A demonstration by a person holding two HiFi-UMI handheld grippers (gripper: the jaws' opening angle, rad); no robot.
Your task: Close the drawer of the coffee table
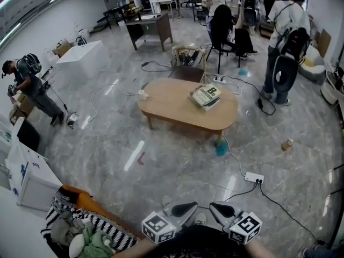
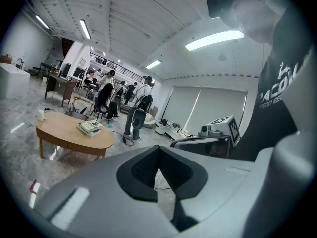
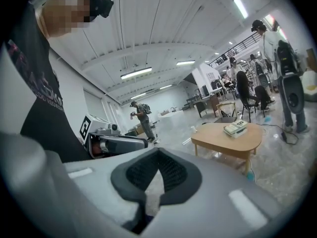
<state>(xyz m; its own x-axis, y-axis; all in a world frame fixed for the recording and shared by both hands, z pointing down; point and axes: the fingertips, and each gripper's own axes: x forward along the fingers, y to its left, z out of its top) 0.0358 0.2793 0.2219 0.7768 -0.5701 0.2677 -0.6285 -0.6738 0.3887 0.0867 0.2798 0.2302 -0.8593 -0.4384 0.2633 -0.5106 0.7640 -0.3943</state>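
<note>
Your left hand-held gripper (image 1: 192,205), right hand-held gripper (image 1: 215,207): jaws pressed together, nothing between. Counter (image 1: 172,98) mid-floor, well apart from you; books (image 1: 206,96) on top. Drawer too small to make out, contents unseen.

Book stack (image 1: 205,96) at right end of coffee table (image 1: 172,105), cup (image 1: 142,94) at left end

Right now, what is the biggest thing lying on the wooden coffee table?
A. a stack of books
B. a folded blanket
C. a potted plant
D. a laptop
A: a stack of books rests on the coffee table, toward its right end in the head view.
</note>
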